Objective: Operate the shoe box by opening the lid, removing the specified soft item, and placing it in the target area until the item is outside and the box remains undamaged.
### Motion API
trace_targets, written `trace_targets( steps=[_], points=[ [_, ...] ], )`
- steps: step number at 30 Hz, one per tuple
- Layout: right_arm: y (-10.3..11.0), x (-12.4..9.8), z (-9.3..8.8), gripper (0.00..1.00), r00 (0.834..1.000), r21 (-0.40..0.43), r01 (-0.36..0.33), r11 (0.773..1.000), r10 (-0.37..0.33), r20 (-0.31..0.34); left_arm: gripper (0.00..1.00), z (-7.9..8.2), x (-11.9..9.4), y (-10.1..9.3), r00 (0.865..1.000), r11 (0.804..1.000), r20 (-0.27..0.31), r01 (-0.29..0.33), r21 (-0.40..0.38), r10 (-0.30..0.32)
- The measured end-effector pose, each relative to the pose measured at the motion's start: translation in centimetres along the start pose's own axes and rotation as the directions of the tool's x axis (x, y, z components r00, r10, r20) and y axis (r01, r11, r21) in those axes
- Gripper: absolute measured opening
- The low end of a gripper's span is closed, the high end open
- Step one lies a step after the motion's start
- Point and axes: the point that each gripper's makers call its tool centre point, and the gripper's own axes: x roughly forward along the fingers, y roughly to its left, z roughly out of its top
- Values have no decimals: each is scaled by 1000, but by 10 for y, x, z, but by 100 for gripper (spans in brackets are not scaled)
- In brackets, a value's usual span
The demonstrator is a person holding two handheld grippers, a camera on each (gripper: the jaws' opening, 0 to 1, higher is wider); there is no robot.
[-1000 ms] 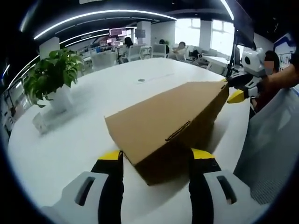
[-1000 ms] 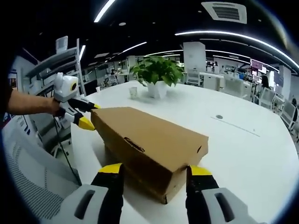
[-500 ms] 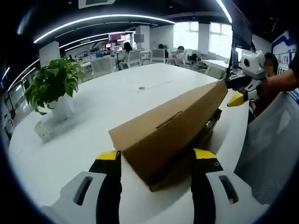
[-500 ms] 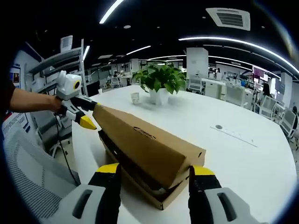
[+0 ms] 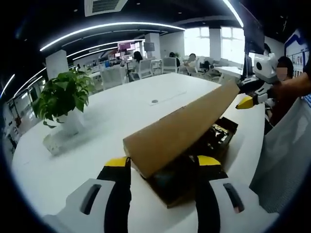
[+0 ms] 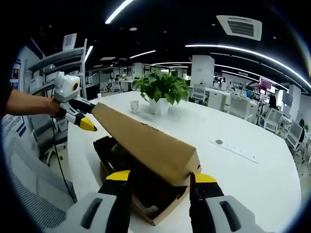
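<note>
Shoe box [image 5: 194, 145] lid [image 6: 146, 141], thin light cardboard, is held raised at its end corners by left gripper [image 5: 163, 167] and right gripper [image 6: 158, 182]; whether either is clamped cannot be told. Gentle edge grips are advised.

My raised lid [image 5: 180, 128] hides most of the box's [image 6: 146, 213] inside; the dark contents [image 5: 214, 138] are too dim for me to identify.
</note>
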Motion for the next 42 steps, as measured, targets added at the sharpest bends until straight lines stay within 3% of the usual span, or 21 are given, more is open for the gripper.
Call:
trace_targets(
  steps=[26,42],
  points=[
    [-50,8,26,2,994,-60,110,992,-108,28,9,27,8,50,985,985,20,-170,-2,170],
    [-64,15,37,0,991,-52,123,991,-121,51,2,40,15,67,979,978,26,-201,-48,203]
  ],
)
